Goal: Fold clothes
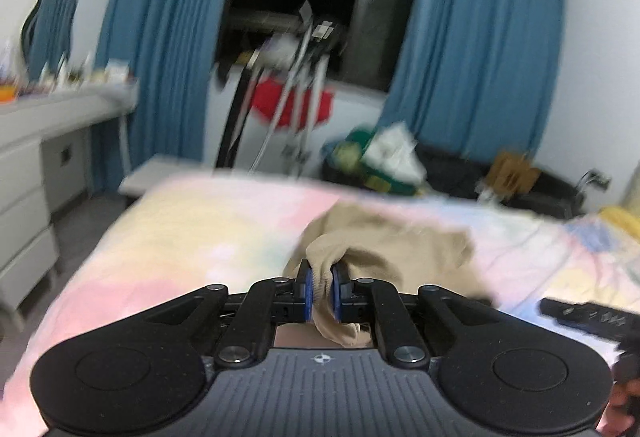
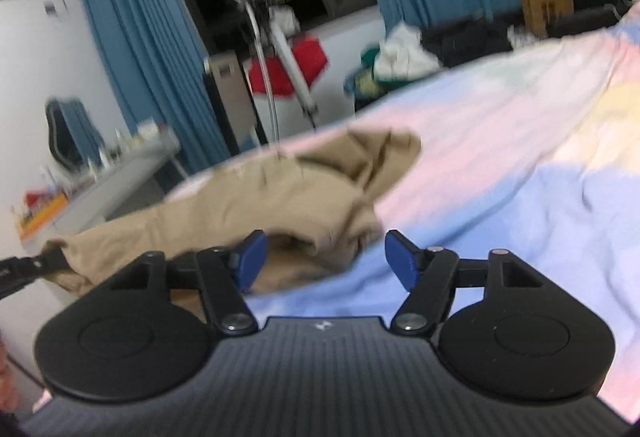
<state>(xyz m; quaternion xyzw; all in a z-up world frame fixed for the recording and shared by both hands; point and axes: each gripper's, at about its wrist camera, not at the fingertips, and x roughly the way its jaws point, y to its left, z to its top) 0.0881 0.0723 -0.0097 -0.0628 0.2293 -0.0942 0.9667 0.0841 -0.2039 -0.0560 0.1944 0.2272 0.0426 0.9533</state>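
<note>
A beige garment (image 1: 392,241) lies crumpled on a bed with a pastel tie-dye sheet (image 1: 180,237). My left gripper (image 1: 320,277) is shut on a bunched fold of it, and cloth hangs down between the blue pads. The right wrist view shows the garment (image 2: 280,197) stretched leftward to the left gripper (image 2: 24,269) at the frame edge. My right gripper (image 2: 326,257) is open low over the sheet (image 2: 500,157). The garment's near fold lies by its left pad (image 2: 250,261), and neither pad presses on it. The right gripper (image 1: 584,313) also shows at the right of the left wrist view.
A white dresser (image 1: 24,165) with small items on top stands left of the bed. Beyond the bed's far edge are a drying rack with a red cloth (image 1: 292,105), a heap of clothes (image 1: 384,157), dark seating (image 1: 520,181) and blue curtains (image 1: 168,37).
</note>
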